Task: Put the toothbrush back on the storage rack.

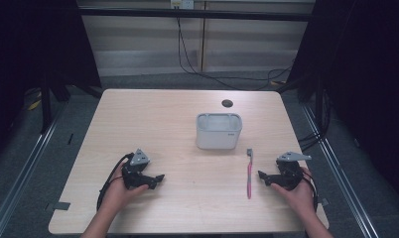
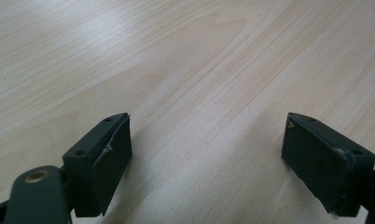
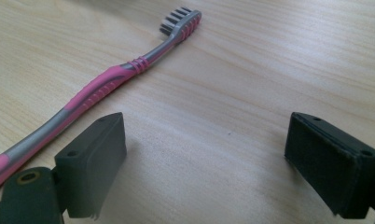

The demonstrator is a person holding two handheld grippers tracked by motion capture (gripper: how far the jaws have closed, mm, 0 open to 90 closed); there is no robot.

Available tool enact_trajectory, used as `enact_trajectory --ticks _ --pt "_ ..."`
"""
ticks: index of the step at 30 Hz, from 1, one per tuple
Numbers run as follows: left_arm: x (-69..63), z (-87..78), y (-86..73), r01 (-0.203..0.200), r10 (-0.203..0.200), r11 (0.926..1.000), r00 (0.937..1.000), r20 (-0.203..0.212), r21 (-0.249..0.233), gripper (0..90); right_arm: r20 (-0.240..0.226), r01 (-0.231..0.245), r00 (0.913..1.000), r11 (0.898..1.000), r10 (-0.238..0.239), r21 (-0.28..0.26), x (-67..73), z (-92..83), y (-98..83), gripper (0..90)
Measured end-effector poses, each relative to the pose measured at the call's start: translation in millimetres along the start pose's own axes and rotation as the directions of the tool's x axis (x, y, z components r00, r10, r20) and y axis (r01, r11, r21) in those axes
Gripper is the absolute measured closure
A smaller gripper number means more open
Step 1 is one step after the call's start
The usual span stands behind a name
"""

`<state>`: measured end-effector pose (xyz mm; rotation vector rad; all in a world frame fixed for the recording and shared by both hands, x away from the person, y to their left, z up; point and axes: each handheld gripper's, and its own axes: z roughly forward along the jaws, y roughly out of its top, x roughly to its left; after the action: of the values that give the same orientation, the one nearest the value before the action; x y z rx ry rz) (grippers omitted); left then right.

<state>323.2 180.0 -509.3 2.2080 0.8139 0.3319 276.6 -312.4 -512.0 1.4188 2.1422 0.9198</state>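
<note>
While both hands rest on the near part of the table (image 1: 187, 198), the right gripper (image 1: 265, 177) sits just right of the pink and grey toothbrush (image 1: 249, 173), jaws spread wide with nothing between them. Seen from the right gripper view, the toothbrush (image 3: 101, 86) lies flat beside the left jaw, apart from it, its bristled head pointing toward the far side. At the near left, the left gripper (image 1: 159, 179) is also spread wide over bare wood, well apart from the brush.

Picking the brush up looks like the step in hand. To do it well, the right gripper should likely shift left until the handle runs between the jaws, then close across the ribbed pink grip, where the pads would hold best. Since the handle lies low on the table, the jaws need to come down close to the wood.

Farther off stands the grey container (image 1: 219, 130), open at the top, a likely place for the brush.
</note>
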Motion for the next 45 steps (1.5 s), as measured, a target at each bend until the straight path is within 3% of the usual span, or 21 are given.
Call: enact_trajectory --ticks 3,9,14,23,31,32,45 --pt "0.1 0.0 0.0 0.000 0.000 1.0000 1.0000 0.001 0.000 15.7 0.008 -0.010 0.9999 1.000 0.010 0.016 1.1 0.4 2.3 12.3" --pt "0.0 0.0 0.0 -0.001 0.001 1.0000 1.0000 0.001 0.000 15.6 0.019 -0.025 0.9995 0.997 0.024 0.072 2.1 -2.3 9.7 21.6" --pt "0.0 0.1 0.0 0.000 0.000 1.0000 1.0000 0.002 -0.001 15.6 -0.010 -0.069 0.9974 0.991 0.071 0.116 -0.7 -3.9 17.4 26.6" --pt "0.1 0.1 0.0 -0.001 0.001 1.0000 1.0000 0.002 0.000 15.6 -0.024 -0.086 0.9954 0.979 0.092 0.184 6.4 -7.0 39.9 31.5" --pt "0.0 0.0 0.0 -0.001 0.001 1.0000 1.0000 0.001 0.000 15.6 -0.022 -0.091 0.9951 0.977 0.097 0.190 12.5 -5.1 53.8 33.0" --pt "0.0 0.0 0.0 0.000 0.000 1.0000 1.0000 0.001 0.000 15.6 -0.032 -0.093 0.9944 0.977 0.101 0.193 14.7 -4.2 56.5 40.4" --pt "0.0 0.1 0.0 -0.001 0.001 1.0000 1.0000 0.002 0.000 15.6 -0.034 -0.162 0.9837 0.951 0.177 0.263 25.5 10.1 68.4 47.9"
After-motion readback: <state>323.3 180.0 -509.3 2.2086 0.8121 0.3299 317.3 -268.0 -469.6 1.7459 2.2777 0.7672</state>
